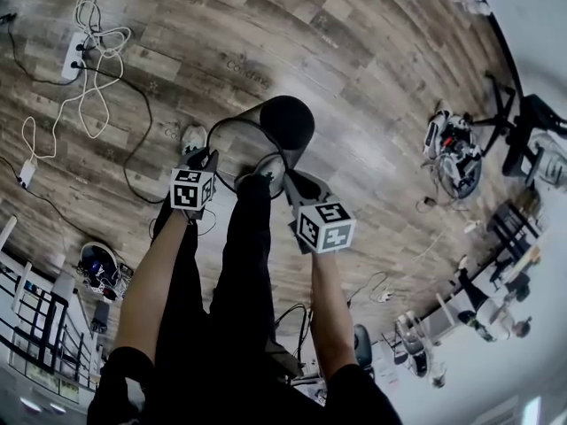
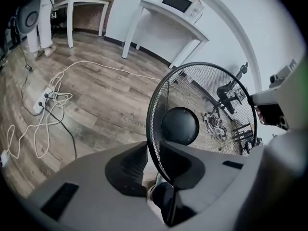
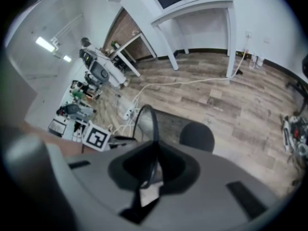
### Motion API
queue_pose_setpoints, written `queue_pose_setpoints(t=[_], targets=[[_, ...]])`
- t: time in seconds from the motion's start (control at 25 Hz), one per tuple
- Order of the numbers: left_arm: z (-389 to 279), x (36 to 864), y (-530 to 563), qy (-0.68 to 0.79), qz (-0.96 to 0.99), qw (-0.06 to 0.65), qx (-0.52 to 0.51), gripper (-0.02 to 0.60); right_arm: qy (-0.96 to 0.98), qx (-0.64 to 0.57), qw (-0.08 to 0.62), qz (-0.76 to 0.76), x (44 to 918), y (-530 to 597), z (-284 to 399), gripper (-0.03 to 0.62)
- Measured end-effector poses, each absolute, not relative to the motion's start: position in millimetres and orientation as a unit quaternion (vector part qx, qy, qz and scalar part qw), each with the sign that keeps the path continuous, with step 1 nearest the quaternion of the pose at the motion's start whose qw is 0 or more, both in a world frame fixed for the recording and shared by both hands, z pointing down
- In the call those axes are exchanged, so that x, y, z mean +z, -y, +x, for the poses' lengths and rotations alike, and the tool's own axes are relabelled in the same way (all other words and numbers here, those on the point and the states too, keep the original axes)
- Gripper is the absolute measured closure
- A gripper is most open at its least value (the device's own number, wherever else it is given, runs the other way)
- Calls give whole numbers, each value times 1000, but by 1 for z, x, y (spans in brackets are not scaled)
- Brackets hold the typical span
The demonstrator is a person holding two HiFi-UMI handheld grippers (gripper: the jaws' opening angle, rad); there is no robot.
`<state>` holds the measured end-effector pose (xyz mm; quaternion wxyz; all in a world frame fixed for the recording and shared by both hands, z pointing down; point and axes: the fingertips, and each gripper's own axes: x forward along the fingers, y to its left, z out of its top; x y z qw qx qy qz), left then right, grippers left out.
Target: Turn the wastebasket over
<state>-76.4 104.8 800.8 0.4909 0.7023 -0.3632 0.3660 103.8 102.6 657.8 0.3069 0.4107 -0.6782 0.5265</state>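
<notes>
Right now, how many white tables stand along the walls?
2: one table carrying the microwave, and a second table by the brick wall to its left. More may be hidden.

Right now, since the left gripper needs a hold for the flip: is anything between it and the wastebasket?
Nothing visible is in the way. The rim of the wastebasket stands between the open jaws of the left gripper, with a gap beside it. The right gripper grips the rim too.
</notes>
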Motion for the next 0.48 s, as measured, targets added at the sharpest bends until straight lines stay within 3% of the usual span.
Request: queue_pose_setpoints(t=[0.48], targets=[[-82, 806, -114, 376, 685, 485, 393, 517, 639, 571, 313, 410, 745, -152, 133, 542]])
